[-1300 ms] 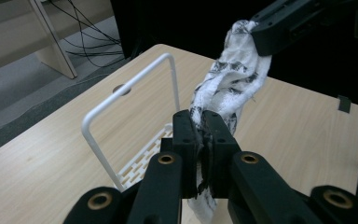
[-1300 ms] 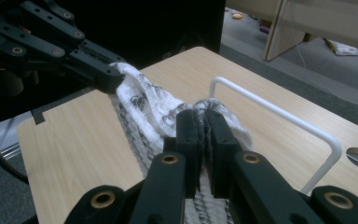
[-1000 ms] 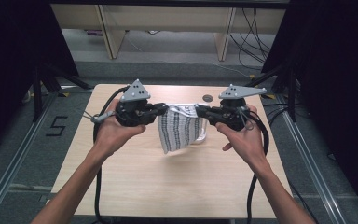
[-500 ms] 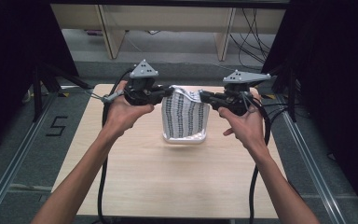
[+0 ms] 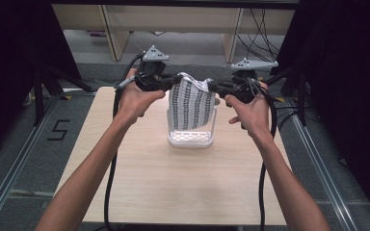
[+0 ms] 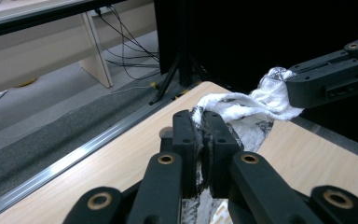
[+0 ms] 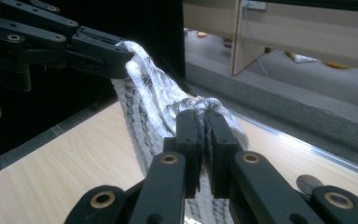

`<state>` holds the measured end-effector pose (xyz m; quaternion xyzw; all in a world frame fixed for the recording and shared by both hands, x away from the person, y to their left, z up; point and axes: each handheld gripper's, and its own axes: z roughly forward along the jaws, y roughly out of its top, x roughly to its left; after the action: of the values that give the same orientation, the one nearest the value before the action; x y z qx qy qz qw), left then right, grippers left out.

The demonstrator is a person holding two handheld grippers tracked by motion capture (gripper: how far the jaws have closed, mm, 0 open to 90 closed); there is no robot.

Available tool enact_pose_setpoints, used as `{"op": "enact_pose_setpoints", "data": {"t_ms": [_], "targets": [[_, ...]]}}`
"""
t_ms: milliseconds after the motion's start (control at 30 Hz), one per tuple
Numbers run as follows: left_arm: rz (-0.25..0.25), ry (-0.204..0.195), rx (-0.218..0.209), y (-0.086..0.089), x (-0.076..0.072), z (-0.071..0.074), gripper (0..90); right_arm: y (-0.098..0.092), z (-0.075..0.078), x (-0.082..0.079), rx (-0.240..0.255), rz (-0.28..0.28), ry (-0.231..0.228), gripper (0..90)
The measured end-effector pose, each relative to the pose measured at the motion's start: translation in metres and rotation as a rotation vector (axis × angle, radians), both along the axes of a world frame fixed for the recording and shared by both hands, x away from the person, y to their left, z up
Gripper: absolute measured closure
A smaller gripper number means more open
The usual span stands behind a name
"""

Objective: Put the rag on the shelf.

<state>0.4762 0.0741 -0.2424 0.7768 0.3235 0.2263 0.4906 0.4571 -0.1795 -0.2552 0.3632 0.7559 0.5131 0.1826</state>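
Up it comes: the white cloth with black patterned stripes (image 5: 191, 103) now hangs stretched between the left gripper (image 5: 172, 81) and right gripper (image 5: 214, 87), each pinching a top corner, above the white plastic basket (image 5: 191, 138). Lowering in looks next.

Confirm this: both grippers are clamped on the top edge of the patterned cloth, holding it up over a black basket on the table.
Not quite: the basket is white, not black, as the high view shows. The rest holds: the left gripper and right gripper are both clamped on the top edge of the cloth, holding it up over that basket on the table.
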Motion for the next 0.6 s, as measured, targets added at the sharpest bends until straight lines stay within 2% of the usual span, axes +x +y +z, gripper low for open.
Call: {"op": "enact_pose_setpoints", "data": {"t_ms": [100, 133, 167, 233, 333, 367, 400, 467, 500, 567, 600], "targets": [[0.022, 0.003, -0.008, -0.003, 0.009, 0.001, 84.5, 0.0, 0.002, 0.013, -0.016, -0.013, -0.012, 86.0], [0.028, 0.006, -0.013, -0.004, 0.013, 0.001, 84.5, 0.001, 0.002, 0.016, -0.009, -0.023, 0.009, 85.9], [0.034, 0.004, -0.018, -0.004, 0.016, 0.001, 84.5, 0.001, 0.002, 0.022, -0.02, -0.021, -0.006, 85.9], [0.047, 0.009, -0.02, -0.005, 0.024, 0.0, 84.5, 0.003, 0.002, 0.029, -0.011, -0.033, 0.017, 85.8], [0.059, 0.015, -0.022, -0.006, 0.031, -0.002, 84.4, 0.004, 0.0, 0.038, -0.009, -0.038, 0.02, 85.7], [0.067, 0.026, -0.021, -0.007, 0.037, -0.005, 84.4, 0.005, -0.002, 0.045, -0.004, -0.049, 0.041, 85.6], [0.067, 0.033, -0.018, -0.007, 0.04, -0.007, 84.3, 0.005, -0.003, 0.047, -0.006, -0.054, 0.043, 85.5], [0.072, 0.037, -0.025, -0.007, 0.043, -0.008, 84.3, 0.005, -0.005, 0.052, -0.009, -0.05, 0.04, 85.5], [0.086, 0.042, -0.044, -0.008, 0.049, -0.012, 84.3, 0.005, -0.008, 0.058, 0.007, -0.057, 0.063, 85.4], [0.093, 0.054, -0.035, -0.007, 0.056, -0.015, 84.2, 0.005, -0.013, 0.065, -0.001, -0.058, 0.065, 85.3], [0.098, 0.055, -0.047, -0.008, 0.059, -0.017, 84.1, 0.006, -0.015, 0.068, 0.007, -0.067, 0.081, 85.3]]}}
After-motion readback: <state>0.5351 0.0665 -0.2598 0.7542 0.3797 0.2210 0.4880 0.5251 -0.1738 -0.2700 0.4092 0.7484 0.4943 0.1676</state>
